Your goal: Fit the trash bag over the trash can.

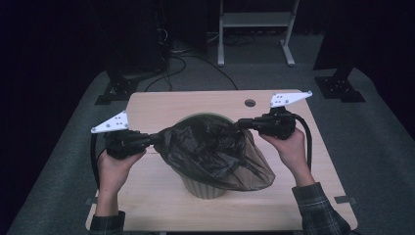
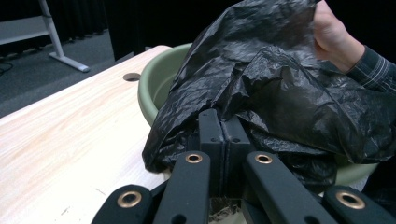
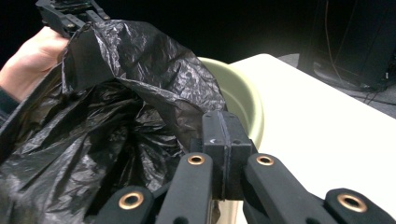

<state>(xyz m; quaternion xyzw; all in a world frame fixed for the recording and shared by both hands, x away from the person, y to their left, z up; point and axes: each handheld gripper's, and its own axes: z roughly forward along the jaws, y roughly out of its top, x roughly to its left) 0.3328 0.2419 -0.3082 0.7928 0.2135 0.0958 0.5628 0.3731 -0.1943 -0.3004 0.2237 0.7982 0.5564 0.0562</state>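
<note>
Nearest us, a pale green bin (image 1: 205,188) stands mid-table; a black bag (image 1: 215,152) is draped over its mouth and spills down its near right side; we cannot see what lies inside. Our left gripper (image 1: 155,139) has its jaws pressed together on the bag's left edge; our right gripper (image 1: 241,124), jaws likewise closed, pinches the far right edge; the film stretches between them above the rim. Wooden table (image 1: 161,105) lies bare around the bin; a cable hole (image 1: 250,103) sits toward its far edge.
</note>
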